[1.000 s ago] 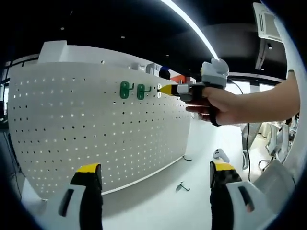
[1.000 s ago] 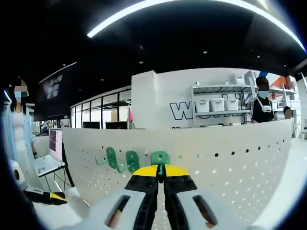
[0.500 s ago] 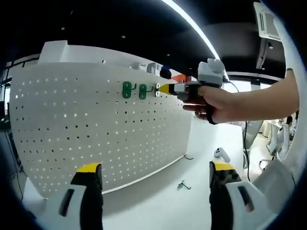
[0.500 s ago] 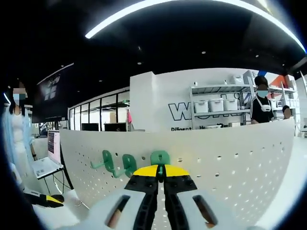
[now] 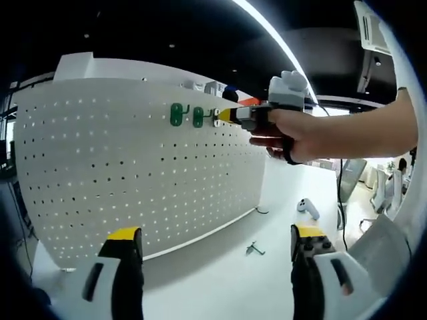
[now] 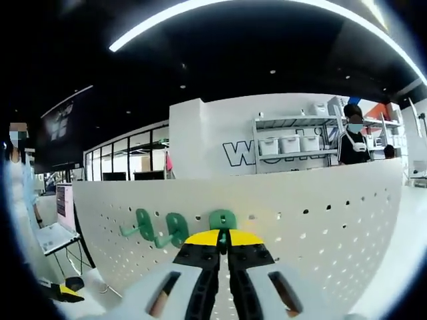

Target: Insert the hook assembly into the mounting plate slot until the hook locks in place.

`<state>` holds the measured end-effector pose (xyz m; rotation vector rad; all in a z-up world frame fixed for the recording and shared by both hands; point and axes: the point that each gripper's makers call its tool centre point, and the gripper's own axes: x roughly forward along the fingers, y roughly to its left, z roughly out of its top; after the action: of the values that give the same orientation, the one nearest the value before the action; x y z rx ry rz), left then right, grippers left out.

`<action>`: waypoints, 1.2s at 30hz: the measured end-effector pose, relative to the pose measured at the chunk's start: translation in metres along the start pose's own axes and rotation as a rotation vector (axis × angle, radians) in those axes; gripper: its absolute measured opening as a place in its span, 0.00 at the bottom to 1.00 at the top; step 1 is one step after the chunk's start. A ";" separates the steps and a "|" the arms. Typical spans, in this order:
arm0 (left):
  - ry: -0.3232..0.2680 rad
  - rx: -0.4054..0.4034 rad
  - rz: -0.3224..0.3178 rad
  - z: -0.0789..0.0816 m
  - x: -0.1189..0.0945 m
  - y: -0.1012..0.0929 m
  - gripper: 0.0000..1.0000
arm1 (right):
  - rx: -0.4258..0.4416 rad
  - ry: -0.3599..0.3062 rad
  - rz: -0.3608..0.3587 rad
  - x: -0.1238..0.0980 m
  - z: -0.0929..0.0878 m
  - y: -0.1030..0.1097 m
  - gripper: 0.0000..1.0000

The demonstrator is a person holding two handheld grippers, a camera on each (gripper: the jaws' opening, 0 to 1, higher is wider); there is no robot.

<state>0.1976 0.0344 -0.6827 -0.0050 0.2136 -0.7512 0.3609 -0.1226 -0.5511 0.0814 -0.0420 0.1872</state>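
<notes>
Here, your right gripper has its yellow-tipped jaws pressed together on a green hook, holding it flat against the upper row of the white pegboard. The hook is a glossy green plastic piece with a rounded top; its lower part is hidden between your jaws, so whether it is seated in the holes cannot be told. Just to its left, two more green hooks already sit on the board, their arms jutting outward.

In the left gripper view, your hand grips the right gripper at the board, beside those two green hooks. Your left gripper hangs well back from the board, jaws wide apart and holding nothing. A small dark metal part lies on the white table, and a white controller rests farther right.

Behind the board, large dark letters on the white wall begin "W"; the rest is cut off by a shelf of white bins
</notes>
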 end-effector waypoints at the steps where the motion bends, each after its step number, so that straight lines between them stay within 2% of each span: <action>1: 0.002 0.001 0.001 0.000 0.000 0.000 0.94 | 0.009 -0.001 -0.011 0.000 0.000 0.000 0.01; 7: 0.020 0.007 -0.007 -0.007 -0.001 -0.003 0.94 | 0.023 0.002 -0.065 0.000 -0.002 -0.002 0.01; 36: 0.070 -0.005 0.001 -0.032 -0.020 -0.005 0.94 | -0.007 -0.014 -0.066 0.001 -0.001 -0.002 0.01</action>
<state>0.1736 0.0467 -0.7102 0.0164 0.2820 -0.7504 0.3621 -0.1245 -0.5525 0.0771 -0.0538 0.1207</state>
